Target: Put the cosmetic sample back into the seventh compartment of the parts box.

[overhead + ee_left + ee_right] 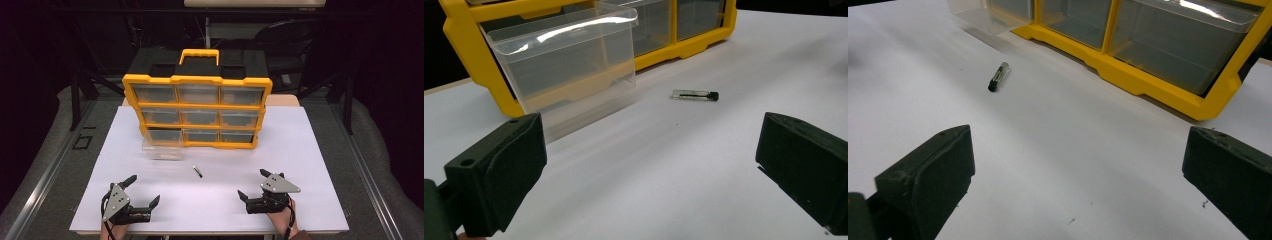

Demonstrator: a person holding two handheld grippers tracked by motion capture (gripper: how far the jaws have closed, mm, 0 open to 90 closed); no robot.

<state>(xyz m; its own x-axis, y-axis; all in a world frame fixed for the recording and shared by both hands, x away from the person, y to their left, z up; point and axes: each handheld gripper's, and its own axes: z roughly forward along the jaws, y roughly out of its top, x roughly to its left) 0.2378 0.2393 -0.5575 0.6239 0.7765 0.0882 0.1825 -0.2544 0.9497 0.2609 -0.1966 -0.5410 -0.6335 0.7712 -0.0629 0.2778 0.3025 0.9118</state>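
A yellow and black drawer organizer [197,102] stands at the back of the white table. Its bottom left clear drawer [161,146] is pulled out toward me, also seen as the clear drawer [569,60]. A small clear vial with a black cap [197,171] lies on the table in front of the organizer, seen too as the vial [695,95] and the vial [998,76]. My left gripper [145,190] rests near the front left, open and empty. My right gripper [252,185] rests near the front right, open and empty.
The white table top [210,200] stretches between the grippers and the organizer. A yellow carry handle [199,54] tops the organizer. Grey floor and metal rails [40,180] flank the table; dark frames and a chair stand behind.
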